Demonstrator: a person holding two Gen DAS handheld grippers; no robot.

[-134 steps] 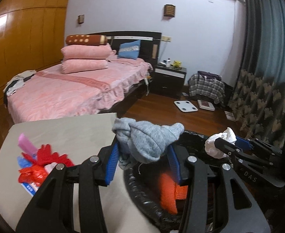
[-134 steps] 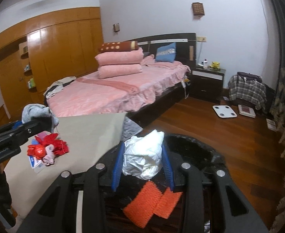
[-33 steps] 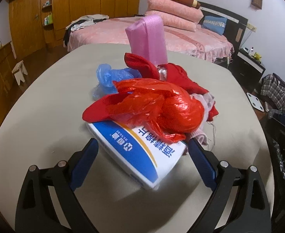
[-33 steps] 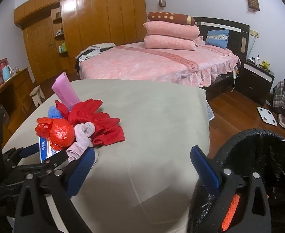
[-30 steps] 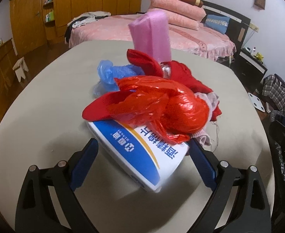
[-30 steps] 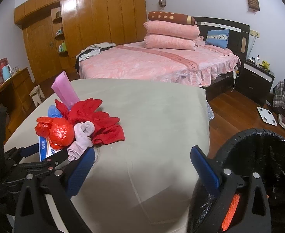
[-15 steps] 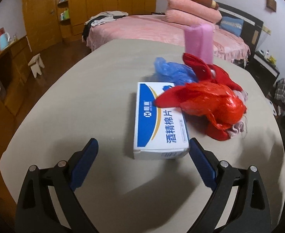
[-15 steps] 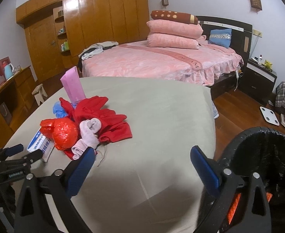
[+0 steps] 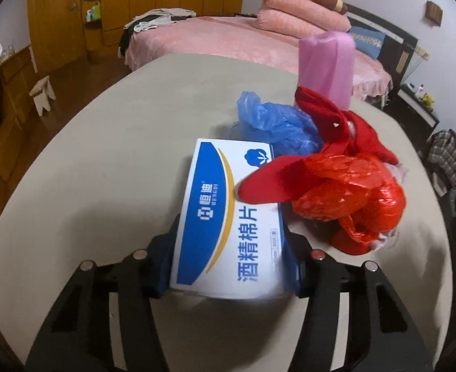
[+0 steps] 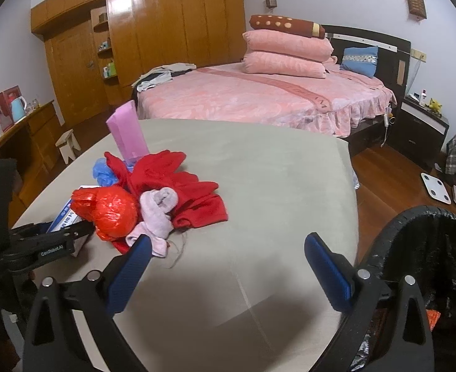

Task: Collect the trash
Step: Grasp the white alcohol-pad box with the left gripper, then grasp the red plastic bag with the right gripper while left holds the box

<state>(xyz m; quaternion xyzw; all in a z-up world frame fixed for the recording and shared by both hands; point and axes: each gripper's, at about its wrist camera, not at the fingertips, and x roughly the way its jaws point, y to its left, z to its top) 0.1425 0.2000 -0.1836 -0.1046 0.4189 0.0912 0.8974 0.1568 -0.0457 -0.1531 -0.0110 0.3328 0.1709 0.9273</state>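
Note:
A blue-and-white box lies on the grey table, and my left gripper is shut on its near end, one pad on each side. A red plastic bag and red cloth rest against the box, with a blue plastic bag and a pink packet behind. In the right wrist view the same pile holds the red bag, a pale pink sock, red cloth and the box. My right gripper is open and empty above the table, right of the pile.
A black-lined trash bin stands at the table's right edge with orange scraps inside. A pink bed lies beyond the table, a wooden wardrobe behind it. A small stool and a desk are at the left.
My left gripper has moved forward and closed on the box. The right gripper has shifted slightly closer to the pile and stays open.

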